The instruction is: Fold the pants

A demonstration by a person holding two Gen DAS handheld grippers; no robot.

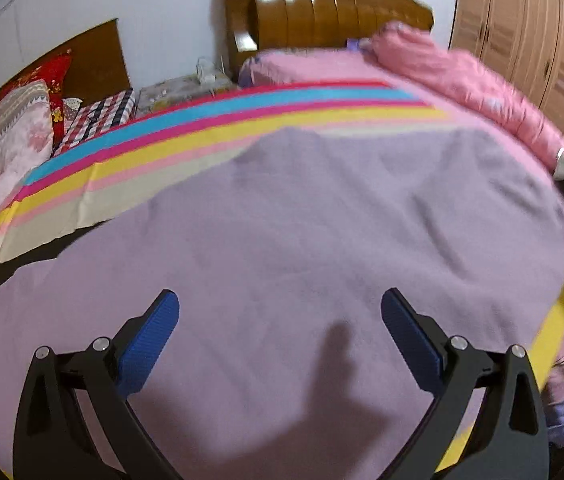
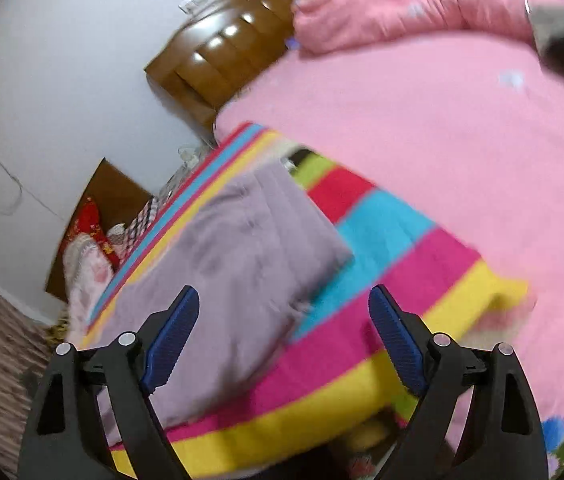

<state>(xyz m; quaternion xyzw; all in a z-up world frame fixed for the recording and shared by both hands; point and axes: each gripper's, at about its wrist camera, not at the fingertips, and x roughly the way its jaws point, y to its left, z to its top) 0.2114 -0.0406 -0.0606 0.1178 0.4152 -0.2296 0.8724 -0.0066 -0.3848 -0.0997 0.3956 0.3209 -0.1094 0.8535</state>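
We see a striped sheet (image 1: pixel 217 120) of red, blue, pink, yellow and cream bands spread over a pink bed cover (image 2: pixel 462 152). A bunched pink quilt (image 1: pixel 454 76) lies near the wooden headboard (image 1: pixel 322 12). Beside the bed, a red pillow (image 1: pixel 55 76) and a checked cloth (image 1: pixel 97 118) rest near a brown wardrobe (image 1: pixel 530 40) wall.

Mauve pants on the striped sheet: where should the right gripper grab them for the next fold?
Probably the corner of the mauve pants nearest the open right gripper. Come in low from the striped sheet side, since that edge lies clear and flat.
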